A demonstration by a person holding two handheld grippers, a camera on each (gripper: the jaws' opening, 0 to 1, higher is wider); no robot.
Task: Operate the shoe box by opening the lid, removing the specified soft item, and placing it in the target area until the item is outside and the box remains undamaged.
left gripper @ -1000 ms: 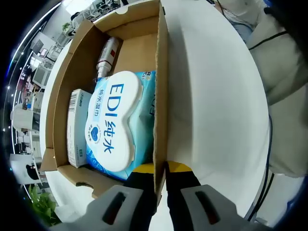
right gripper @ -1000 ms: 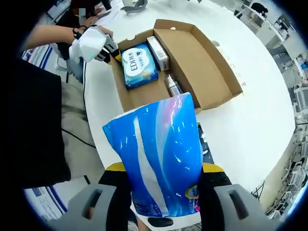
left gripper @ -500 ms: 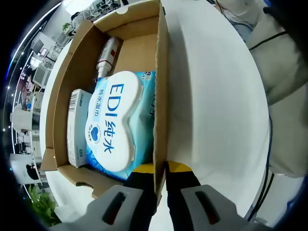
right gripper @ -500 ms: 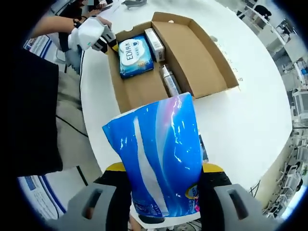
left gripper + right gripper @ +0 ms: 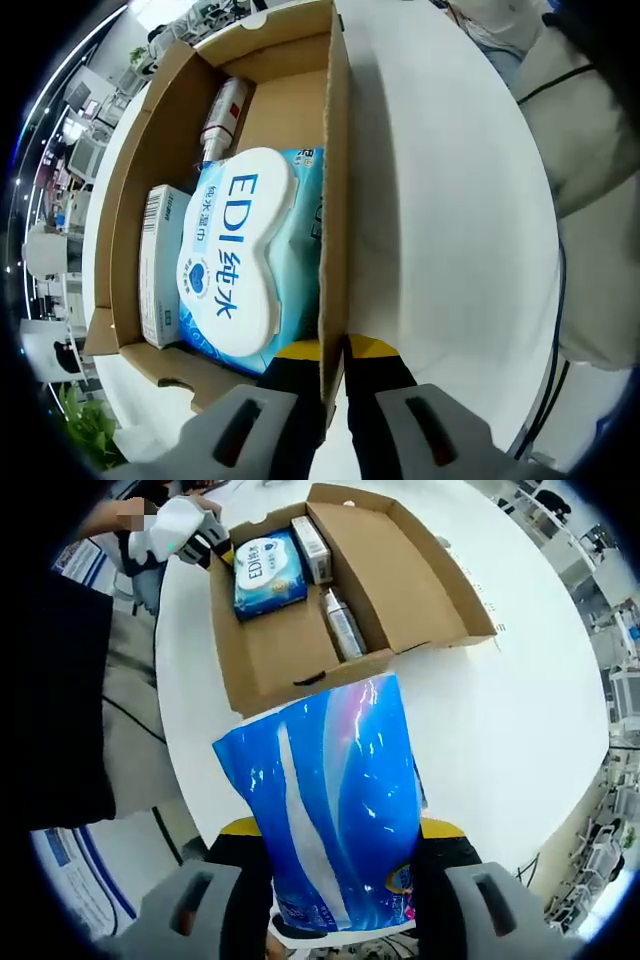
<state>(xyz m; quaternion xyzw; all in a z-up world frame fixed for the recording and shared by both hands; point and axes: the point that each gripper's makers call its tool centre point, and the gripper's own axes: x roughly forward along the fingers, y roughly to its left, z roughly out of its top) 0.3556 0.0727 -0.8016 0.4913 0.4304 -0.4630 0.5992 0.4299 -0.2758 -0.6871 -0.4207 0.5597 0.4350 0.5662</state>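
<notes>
In the left gripper view the open cardboard shoe box [image 5: 333, 160] lies on a white table, and my left gripper [image 5: 333, 362] is shut on its near side wall. Inside lie a blue EDI wet-wipes pack [image 5: 235, 265], a white carton [image 5: 160, 265] and a small bottle [image 5: 222, 115]. In the right gripper view my right gripper [image 5: 340, 880] is shut on a shiny blue soft pack [image 5: 325, 800], held up above the table on the near side of the box [image 5: 270, 650]. The left gripper [image 5: 180, 535] shows at the box's far corner.
The round white table [image 5: 520, 720] has bare surface to the right of the box. A person's dark sleeve [image 5: 60, 680] and a cable run along the table's left edge. Desks and equipment stand beyond the table.
The right gripper view has shifted: the box now sits higher and farther in the picture, as the right gripper with the blue pack drew back from it. The left gripper view is unchanged.
</notes>
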